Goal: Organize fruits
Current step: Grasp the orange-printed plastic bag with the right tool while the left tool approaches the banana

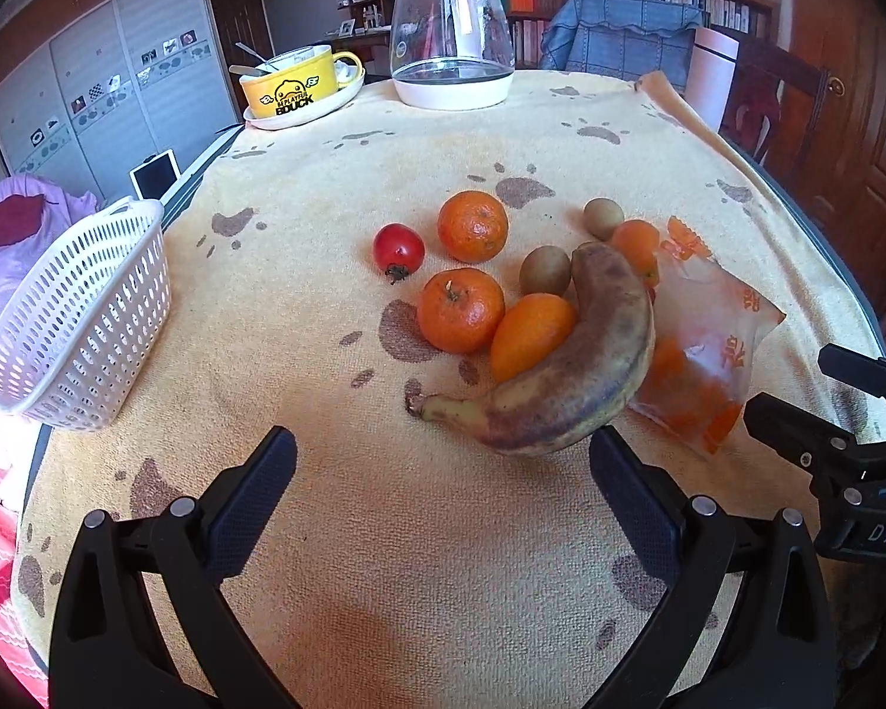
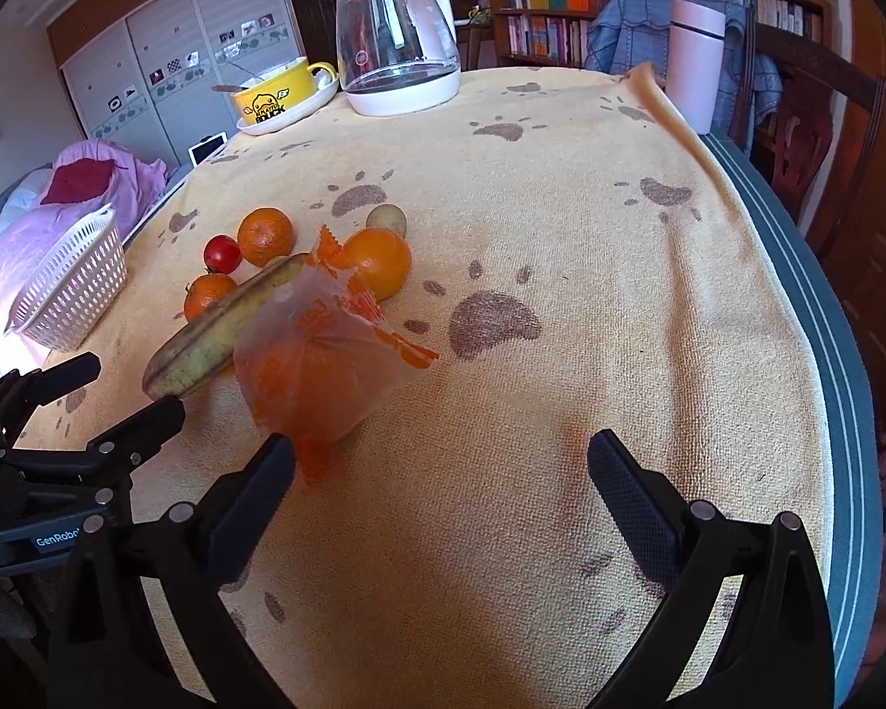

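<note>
Both grippers, left [image 1: 443, 467] and right [image 2: 441, 467], are gaping wide, holding nothing. The banana [image 1: 561, 378] is hiding part of the bag [image 1: 703, 348], whose orange contents are blurring.

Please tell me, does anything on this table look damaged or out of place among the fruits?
Yes. The banana is heavily browned, overripe beside the fresh tangerines. A torn-open plastic packet with orange contents lies against it. The white basket sits tilted at the table edge, apparently holding no fruit.
</note>
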### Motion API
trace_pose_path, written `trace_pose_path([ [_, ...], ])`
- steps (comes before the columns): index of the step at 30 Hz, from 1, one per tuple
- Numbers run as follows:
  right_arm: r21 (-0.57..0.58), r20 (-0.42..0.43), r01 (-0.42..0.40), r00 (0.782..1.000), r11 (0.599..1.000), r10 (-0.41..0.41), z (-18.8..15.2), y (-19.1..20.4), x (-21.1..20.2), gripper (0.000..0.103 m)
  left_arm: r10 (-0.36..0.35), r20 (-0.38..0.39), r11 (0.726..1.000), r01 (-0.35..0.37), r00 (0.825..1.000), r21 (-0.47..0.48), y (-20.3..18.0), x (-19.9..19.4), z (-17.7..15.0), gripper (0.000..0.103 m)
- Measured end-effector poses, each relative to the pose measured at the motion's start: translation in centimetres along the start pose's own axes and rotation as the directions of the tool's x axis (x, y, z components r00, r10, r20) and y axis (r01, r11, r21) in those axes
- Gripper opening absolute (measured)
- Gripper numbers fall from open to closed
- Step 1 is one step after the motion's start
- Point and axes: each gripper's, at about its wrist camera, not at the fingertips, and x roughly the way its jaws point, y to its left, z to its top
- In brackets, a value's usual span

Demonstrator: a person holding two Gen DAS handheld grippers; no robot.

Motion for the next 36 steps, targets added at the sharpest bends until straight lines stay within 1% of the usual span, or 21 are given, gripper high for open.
trace_pose_path([
  [3,-0.002,0.024,-0.03,0.999,1.0,0.03,0.2,0.0,-0.6,0.098,0.001,0.032,1.0,0.0,0.999,-0.005,0.3,-1.0,0.4,0.101],
  [7,0.002,0.03,-0.061,0.998,0.998,0.061,0.2,0.2,-0.8,0.098,0.004,0.055,1.0,-0.002,0.998,-0.027,1.2,-1.7,0.8,0.101],
  [13,-0.014,0.018,-0.067,0.998,0.998,0.067,0.1,1.4,-0.2,0.098,0.015,0.046,0.998,-0.012,0.999,-0.065,2.9,-1.1,0.9,0.101],
  [24,-0.019,-0.04,-0.076,0.996,0.997,0.076,1.8,3.1,2.6,0.098,-0.007,0.043,0.996,0.011,0.999,-0.084,4.0,-0.4,0.8,0.101],
  [32,-0.06,-0.068,-0.056,0.996,0.997,0.051,2.1,4.5,4.3,0.098,-0.022,0.04,0.995,0.025,0.999,-0.094,4.7,0.1,0.5,0.101],
  [34,-0.063,-0.073,-0.067,0.995,0.996,0.062,2.1,4.5,4.5,0.09,-0.025,0.039,0.995,0.029,0.999,-0.094,4.7,0.2,0.6,0.101],
  [35,-0.069,-0.066,-0.059,0.996,0.996,0.054,2.1,4.6,4.4,0.088,-0.026,0.04,0.995,0.03,0.999,-0.093,4.7,0.2,0.6,0.101],
  [36,-0.075,-0.062,-0.069,0.996,0.995,0.064,2.0,4.7,4.3,0.078,-0.027,0.043,0.995,0.031,0.999,-0.093,4.7,0.2,0.6,0.101],
])
